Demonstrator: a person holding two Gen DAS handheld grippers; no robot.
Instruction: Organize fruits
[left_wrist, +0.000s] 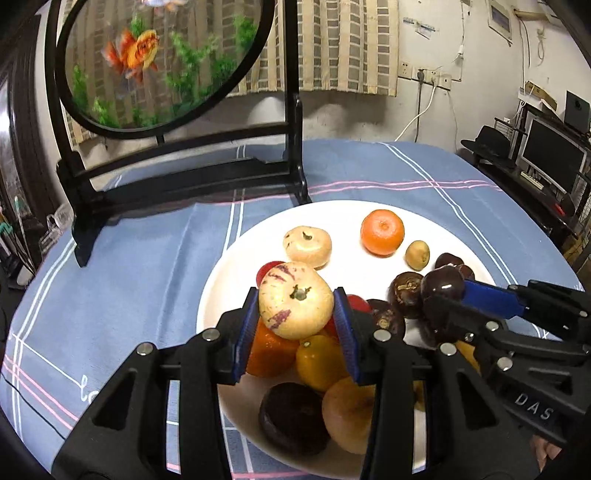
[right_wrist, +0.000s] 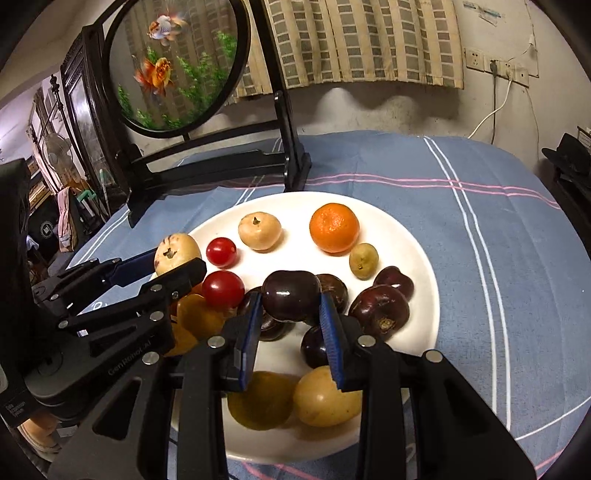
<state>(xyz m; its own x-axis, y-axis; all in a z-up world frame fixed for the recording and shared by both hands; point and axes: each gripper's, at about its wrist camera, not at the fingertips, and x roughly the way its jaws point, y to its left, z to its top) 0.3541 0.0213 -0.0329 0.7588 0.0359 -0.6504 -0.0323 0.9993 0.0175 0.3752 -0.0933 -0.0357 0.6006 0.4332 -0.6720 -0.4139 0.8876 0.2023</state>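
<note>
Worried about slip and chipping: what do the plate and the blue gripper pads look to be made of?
Plate: likely glazed ceramic, though melamine is possible; it is plain white and smooth with a soft sheen.
Pads: probably rubber or soft plastic, matte blue with fine ridges. On the left gripper they press a pale speckled fruit.

round goldfish screen (left_wrist: 147, 62) on a black stand, blue striped tablecloth (right_wrist: 498, 229), checked curtain (right_wrist: 362, 40), computer monitor (left_wrist: 554, 155), wall sockets (left_wrist: 424, 75).

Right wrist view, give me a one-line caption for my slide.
Right gripper holds a dark purple fruit over a white plate of mixed fruit, while the left gripper grips a pale speckled fruit.
</note>
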